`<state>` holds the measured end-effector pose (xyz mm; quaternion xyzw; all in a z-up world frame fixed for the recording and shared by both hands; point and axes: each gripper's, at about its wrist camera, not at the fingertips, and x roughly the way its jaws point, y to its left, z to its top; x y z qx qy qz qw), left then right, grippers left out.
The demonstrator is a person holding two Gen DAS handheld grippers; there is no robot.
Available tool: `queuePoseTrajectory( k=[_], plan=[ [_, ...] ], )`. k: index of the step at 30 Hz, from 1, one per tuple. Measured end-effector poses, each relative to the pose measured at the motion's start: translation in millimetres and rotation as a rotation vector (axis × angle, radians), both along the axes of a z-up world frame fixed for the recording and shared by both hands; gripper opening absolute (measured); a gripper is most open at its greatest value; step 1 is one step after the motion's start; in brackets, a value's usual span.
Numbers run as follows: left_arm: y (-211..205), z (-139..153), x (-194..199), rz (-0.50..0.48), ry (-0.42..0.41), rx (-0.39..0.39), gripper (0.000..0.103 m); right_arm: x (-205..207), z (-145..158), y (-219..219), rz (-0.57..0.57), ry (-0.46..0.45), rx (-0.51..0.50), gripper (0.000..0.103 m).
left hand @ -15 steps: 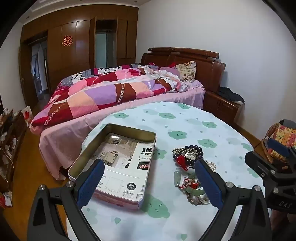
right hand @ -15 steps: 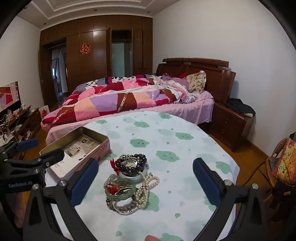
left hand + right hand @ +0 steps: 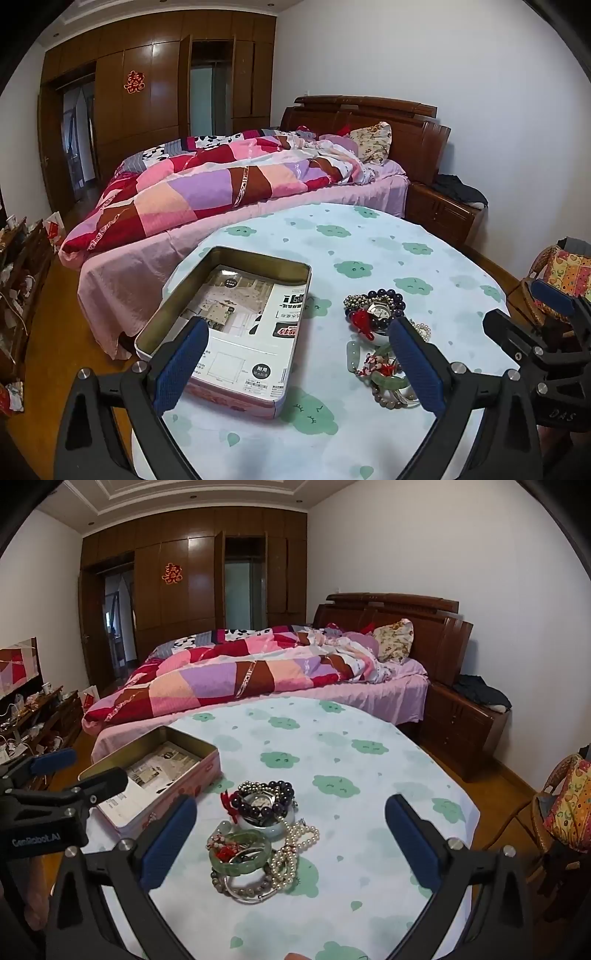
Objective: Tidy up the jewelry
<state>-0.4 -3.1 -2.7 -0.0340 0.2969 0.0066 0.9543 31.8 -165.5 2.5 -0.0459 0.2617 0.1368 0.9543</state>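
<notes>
A bedroom with dark wood wardrobes and a bed (image 3: 236,192) under a patchwork quilt lies beyond a table (image 3: 369,251) covered in a pale cloth printed with green clouds. The left gripper (image 3: 299,363) hangs above the near edge of the table with its blue-padded fingers spread wide and nothing between them. Just ahead of its left finger sits an open metal tin (image 3: 229,321), lined with printed paper. Ahead of its right finger, partly hidden behind that pad, lies the jewelry pile (image 3: 380,343). The right gripper (image 3: 291,840) is likewise wide open and empty, and the pile (image 3: 258,838) rests on the cloth between its two fingers, nearer the left one. At the far end of the pile a watch (image 3: 260,803) lies ringed by a dark bead bracelet (image 3: 280,794); closer in lies a green jade bangle (image 3: 240,853), with a pearl strand (image 3: 295,845) just beside it toward the right finger. In the right view the tin (image 3: 162,771) stands ahead and to the left, near the pile but apart from it.
</notes>
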Motion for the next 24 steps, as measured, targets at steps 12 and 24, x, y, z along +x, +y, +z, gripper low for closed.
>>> queuePoseTrajectory(
  k=[12,24],
  plan=[
    [3.7,-0.5,-0.6,0.006,-0.002,0.004,0.098,-5.8,-2.1,-5.8,-0.003,0.003,0.017,0.103],
    [3.0,1.0,-0.2,0.005,-0.008,0.016,0.098,-5.7,-2.3,-6.5,-0.003,0.006,0.021,0.103]
  ],
)
